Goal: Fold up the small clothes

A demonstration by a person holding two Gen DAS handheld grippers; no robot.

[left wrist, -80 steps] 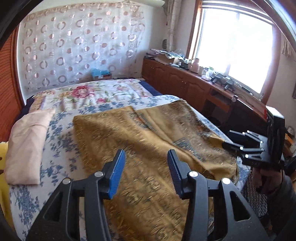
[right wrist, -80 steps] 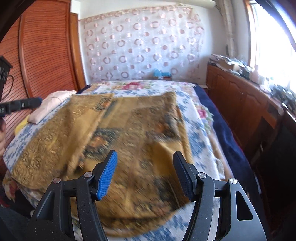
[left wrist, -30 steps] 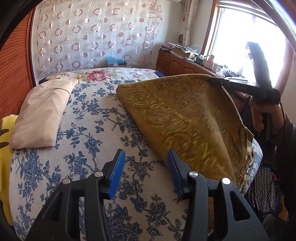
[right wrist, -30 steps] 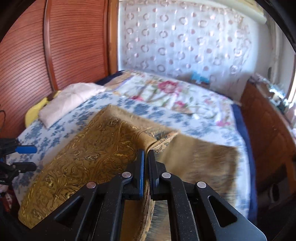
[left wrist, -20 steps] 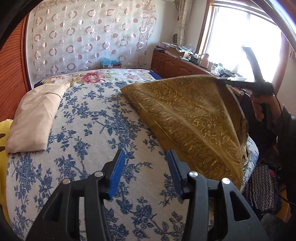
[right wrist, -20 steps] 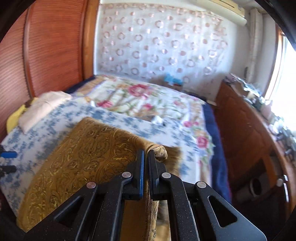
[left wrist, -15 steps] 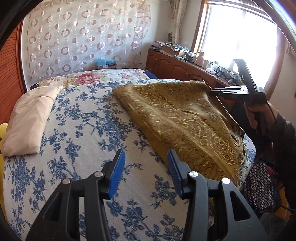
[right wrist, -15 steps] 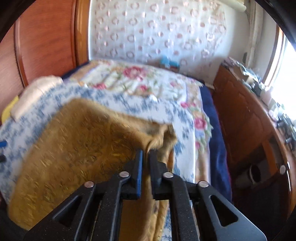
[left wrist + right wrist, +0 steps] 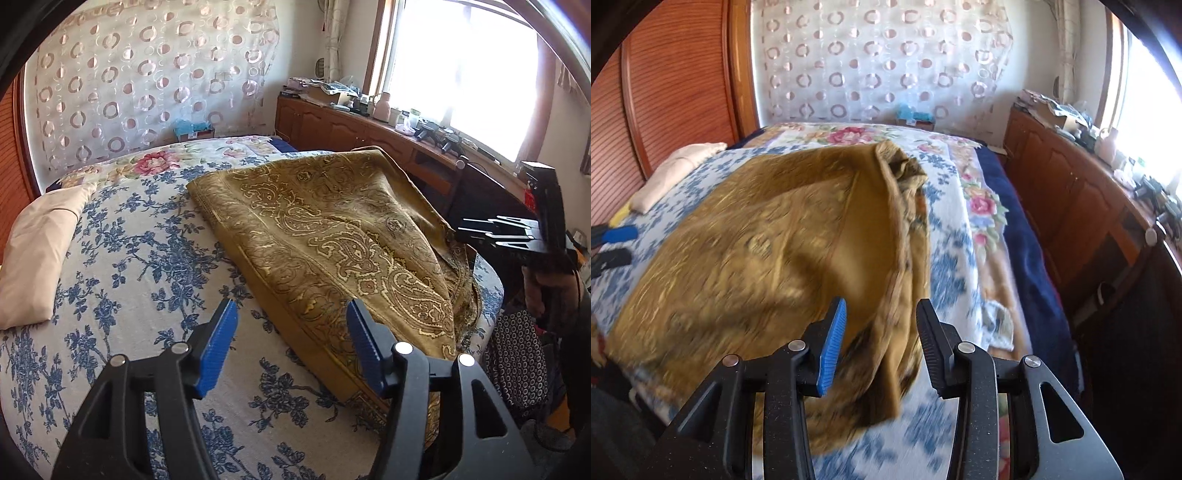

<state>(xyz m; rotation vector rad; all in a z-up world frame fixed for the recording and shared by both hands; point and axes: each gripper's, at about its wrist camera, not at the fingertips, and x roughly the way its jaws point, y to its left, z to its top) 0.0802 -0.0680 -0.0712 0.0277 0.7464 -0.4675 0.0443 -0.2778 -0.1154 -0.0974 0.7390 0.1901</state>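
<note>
A golden-brown paisley cloth [image 9: 332, 236] lies folded over on the right half of the bed, its near end hanging over the bed's edge. It also shows in the right wrist view [image 9: 783, 251], blurred by motion. My left gripper [image 9: 290, 343] is open and empty, above the sheet at the cloth's left edge. My right gripper [image 9: 881, 339] is open with the cloth's folded edge just beyond the fingers, not held. The right gripper also shows in the left wrist view [image 9: 491, 232], at the cloth's right edge.
The bed has a blue-flowered sheet [image 9: 129, 266]. A beige folded cloth [image 9: 37, 243] lies at the left by the wooden headboard [image 9: 665, 96]. A wooden cabinet [image 9: 1089, 199] with clutter runs under the window on the right. A circle-patterned curtain [image 9: 147, 74] hangs behind.
My right gripper carried the cloth's edge up and over, lowered it onto the right side, then opened and let go. The left gripper stayed open and shifted slightly.
</note>
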